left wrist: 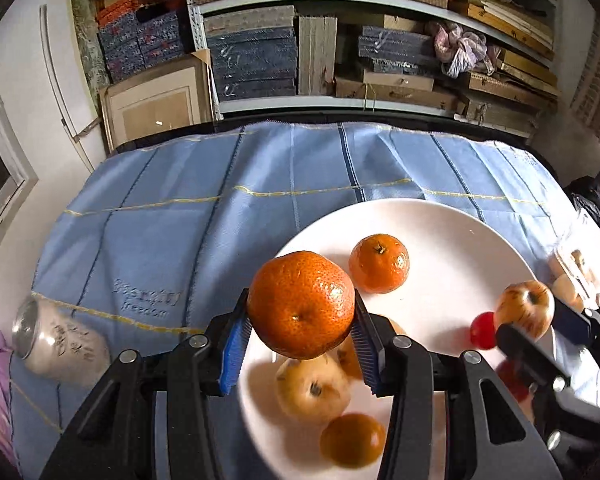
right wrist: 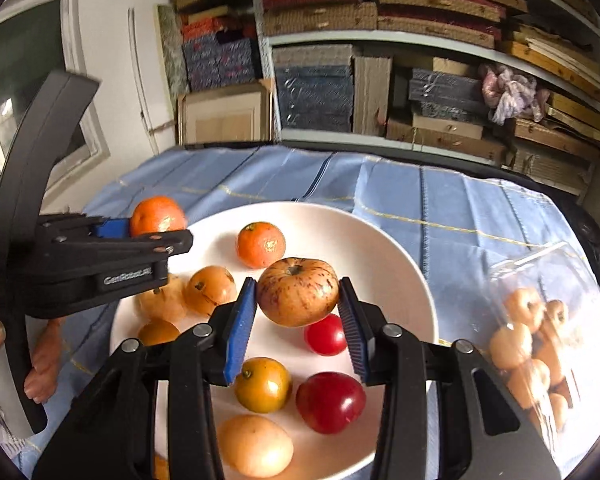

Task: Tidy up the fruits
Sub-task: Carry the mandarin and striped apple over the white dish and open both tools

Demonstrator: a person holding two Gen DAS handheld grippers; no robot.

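Above the white plate (right wrist: 400, 248), both grippers are clamped: left gripper (left wrist: 300, 326) on a mandarin (left wrist: 301, 306), right gripper (right wrist: 298, 312) on an apple (right wrist: 298, 292); either round fruit could slip out and scatter the rest.

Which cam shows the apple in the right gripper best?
Right wrist: the apple sits centred between the right gripper pads, stem up. Left wrist shows it small at the right edge, partly hidden.

bright daylight | glare on plate (left wrist: 440, 232) | fisheye-bent edges | near foreground blurred
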